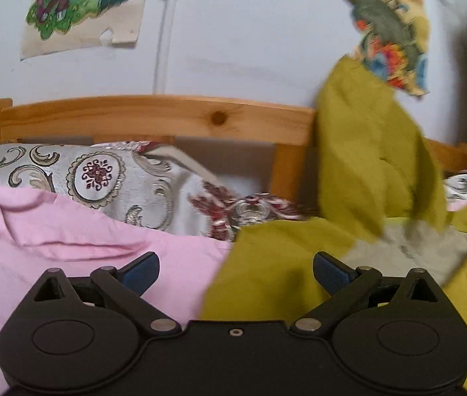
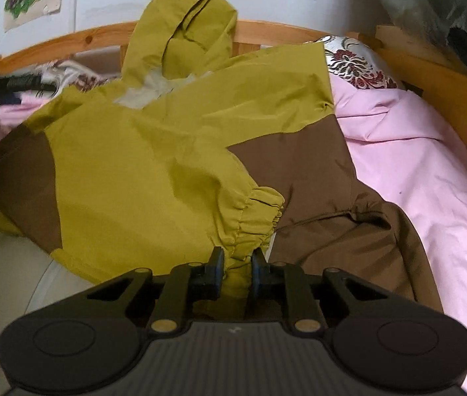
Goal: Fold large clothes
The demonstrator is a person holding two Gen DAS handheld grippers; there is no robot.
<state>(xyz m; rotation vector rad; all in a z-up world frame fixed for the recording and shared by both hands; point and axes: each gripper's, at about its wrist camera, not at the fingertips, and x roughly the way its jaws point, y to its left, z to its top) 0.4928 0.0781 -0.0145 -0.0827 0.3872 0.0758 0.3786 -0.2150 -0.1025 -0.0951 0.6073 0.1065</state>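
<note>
The olive-and-brown jacket (image 2: pixel 154 151) looks light, limp and slick, so its gathered elastic cuff (image 2: pixel 253 217), just below the hood (image 2: pixel 187 23), suits the right gripper (image 2: pixel 237 272) clenched on it, while the left gripper (image 1: pixel 236 272) hangs released.

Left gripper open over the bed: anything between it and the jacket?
Nothing visible. The left gripper hangs open right over the jacket edge on the pink sheet. The right gripper is shut on the sleeve cuff.
</note>
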